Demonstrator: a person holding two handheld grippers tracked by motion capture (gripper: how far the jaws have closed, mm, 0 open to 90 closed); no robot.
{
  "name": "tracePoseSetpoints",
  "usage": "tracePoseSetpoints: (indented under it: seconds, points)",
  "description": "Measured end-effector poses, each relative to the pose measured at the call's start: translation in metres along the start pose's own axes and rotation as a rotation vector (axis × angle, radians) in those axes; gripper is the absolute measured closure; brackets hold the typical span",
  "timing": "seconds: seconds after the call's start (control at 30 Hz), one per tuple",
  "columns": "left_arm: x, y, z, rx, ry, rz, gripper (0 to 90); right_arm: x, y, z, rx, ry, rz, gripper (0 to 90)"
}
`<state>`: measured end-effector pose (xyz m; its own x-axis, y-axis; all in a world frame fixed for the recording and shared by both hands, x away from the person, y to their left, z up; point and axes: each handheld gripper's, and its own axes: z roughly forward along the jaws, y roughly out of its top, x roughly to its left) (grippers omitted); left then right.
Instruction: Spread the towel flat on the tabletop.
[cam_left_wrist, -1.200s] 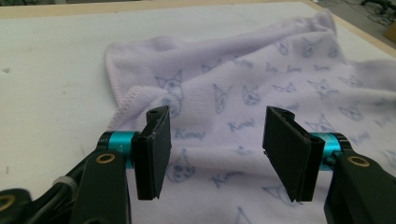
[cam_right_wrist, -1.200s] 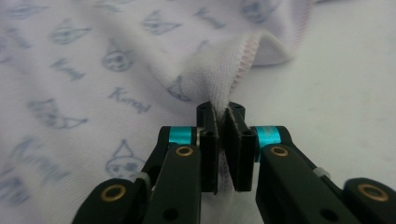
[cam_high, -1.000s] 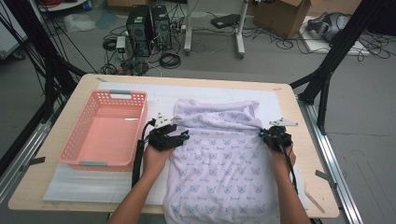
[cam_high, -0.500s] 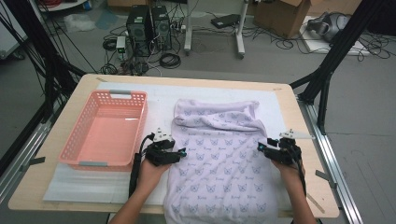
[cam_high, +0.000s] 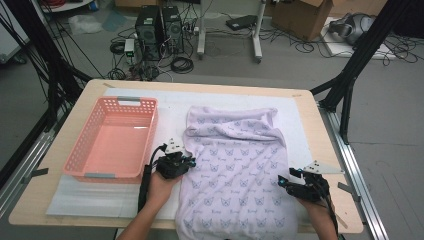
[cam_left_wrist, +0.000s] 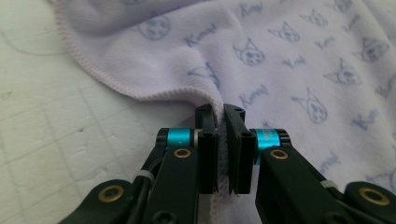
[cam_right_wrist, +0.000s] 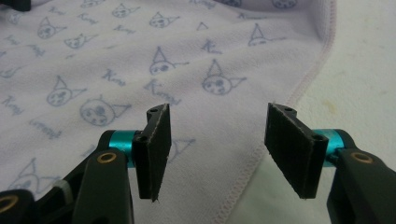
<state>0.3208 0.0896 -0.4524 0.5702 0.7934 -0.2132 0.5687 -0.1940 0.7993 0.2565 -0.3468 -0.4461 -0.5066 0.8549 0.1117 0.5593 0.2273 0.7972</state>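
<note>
The lilac towel (cam_high: 235, 170), printed with small blue cat faces and lettering, lies spread on the white mat (cam_high: 165, 107) that covers the wooden table (cam_high: 320, 150); its far end is folded back on itself in a loose roll, and its near end hangs over the table edge toward the person. The left gripper (cam_high: 189, 163) sits at the towel's left hem, just beside the near right corner of the pink basket (cam_high: 90, 160), which stands on the mat to the left of the towel. In the left gripper view the left gripper (cam_left_wrist: 220, 122) has just closed: the two jaws stand almost together with the stitched hem pinched between the pads, and the fabric puckers upward where it enters the grip. The right gripper (cam_high: 284, 181) is at the towel's right hem, near the front right corner of the table. In the right gripper view the right gripper (cam_right_wrist: 217, 123) has just been opening: its jaws stand wide apart above the cloth, the hem runs between them, and neither pad presses on the fabric, so nothing is held on this side. Both forearms enter from the bottom of the high view.
</note>
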Motion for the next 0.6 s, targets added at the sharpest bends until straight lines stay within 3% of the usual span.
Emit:
tracePoseSetpoints:
  seconds: [0.23, 0.4, 0.5, 0.57, 0.6]
  points:
    - [0.018, 0.001, -0.009, -0.064, 0.082, -0.032, 84.7, 0.003, -0.002, 0.003, 0.017, -0.02, -0.01, 40.8]
    - [0.015, 0.001, -0.008, -0.072, 0.106, -0.007, 84.7, 0.003, 0.0, 0.009, 0.056, -0.049, -0.009, 44.1]
    - [0.015, 0.002, -0.007, -0.07, 0.097, -0.013, 84.7, 0.002, 0.001, 0.01, 0.061, -0.074, -0.024, 54.6]
    - [0.015, 0.005, -0.004, -0.081, 0.089, -0.03, 85.0, -0.002, 0.003, 0.009, 0.067, -0.077, -0.011, 79.0]
    - [0.015, 0.006, -0.002, -0.095, 0.09, -0.04, 85.2, -0.005, 0.005, 0.01, 0.065, -0.055, -0.011, 83.3]
